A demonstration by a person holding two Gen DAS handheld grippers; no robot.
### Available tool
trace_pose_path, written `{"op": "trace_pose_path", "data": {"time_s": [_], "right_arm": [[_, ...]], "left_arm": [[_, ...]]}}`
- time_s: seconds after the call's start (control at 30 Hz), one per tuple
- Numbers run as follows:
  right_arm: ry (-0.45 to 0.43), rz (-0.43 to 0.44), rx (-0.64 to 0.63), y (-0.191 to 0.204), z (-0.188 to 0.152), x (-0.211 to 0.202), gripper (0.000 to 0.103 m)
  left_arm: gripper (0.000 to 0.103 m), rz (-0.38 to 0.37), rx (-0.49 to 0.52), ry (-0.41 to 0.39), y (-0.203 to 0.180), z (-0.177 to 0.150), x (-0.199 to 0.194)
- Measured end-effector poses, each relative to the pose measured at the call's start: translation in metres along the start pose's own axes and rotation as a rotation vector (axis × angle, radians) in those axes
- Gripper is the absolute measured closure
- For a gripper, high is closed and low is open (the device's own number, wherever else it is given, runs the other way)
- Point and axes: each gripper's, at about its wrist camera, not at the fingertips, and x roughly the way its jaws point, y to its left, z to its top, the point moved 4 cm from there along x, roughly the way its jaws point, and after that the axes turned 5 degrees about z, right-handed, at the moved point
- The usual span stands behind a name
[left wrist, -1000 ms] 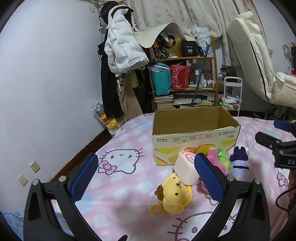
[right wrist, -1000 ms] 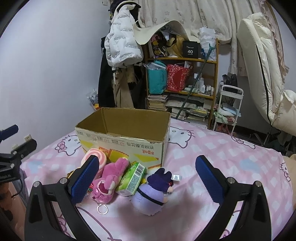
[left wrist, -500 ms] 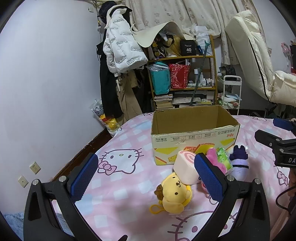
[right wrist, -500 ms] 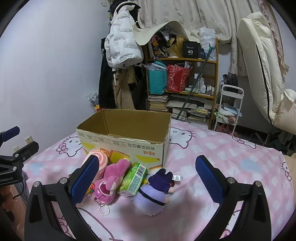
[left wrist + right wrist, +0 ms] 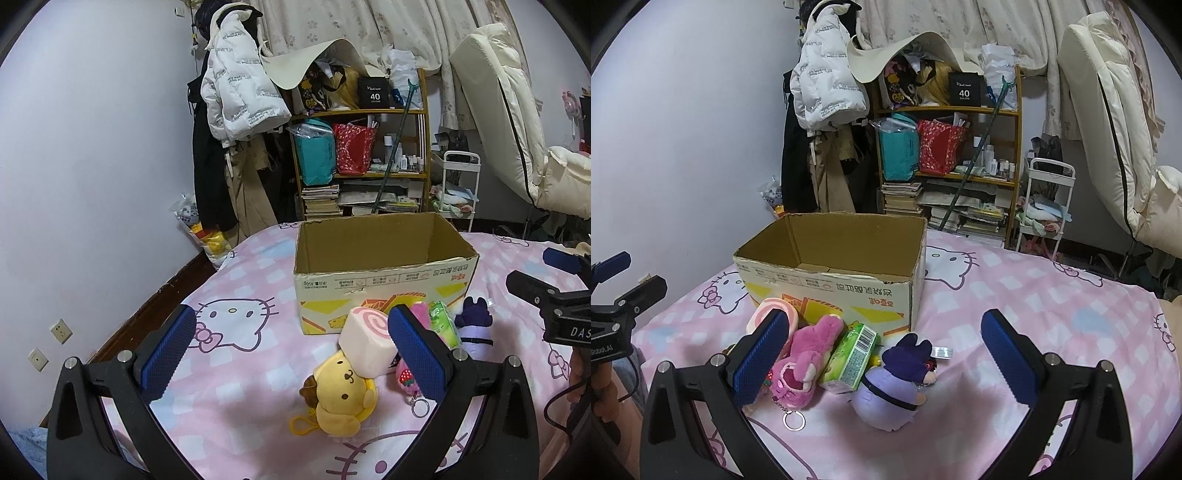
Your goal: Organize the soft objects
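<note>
Five soft items cluster against the front of one open cardboard box (image 5: 831, 273) on a pink cat-print bed (image 5: 1052, 306); a cluttered shelf (image 5: 960, 147) stands behind. Left tongs (image 5: 291, 349) and right tongs (image 5: 884, 354) gape empty.

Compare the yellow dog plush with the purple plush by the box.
The yellow dog plush lies flopped nearest the left side, a yellow loop at its base; the purple plush sits upright at the row's other end, with dark pointed ears. Both are small soft toys resting on the pink bedspread outside the cardboard box.
</note>
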Motion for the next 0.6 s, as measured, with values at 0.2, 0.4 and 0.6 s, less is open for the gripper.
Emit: {"op": "trace_pose_path", "data": {"time_s": [0.2, 0.4, 0.6], "right_arm": [[0.024, 0.004, 0.012, -0.002, -0.001, 0.005, 0.000], [0.034, 0.002, 0.011, -0.003, -0.001, 0.008, 0.000], [0.038, -0.029, 0.010, -0.007, 0.001, 0.017, 0.000]], "left_arm": [[0.001, -0.002, 0.009, 0.014, -0.003, -0.001, 0.005], [0.001, -0.009, 0.022, 0.019, -0.007, -0.002, 0.007], [0.001, -0.037, 0.024, 0.035, -0.016, 0.002, 0.019]]}}
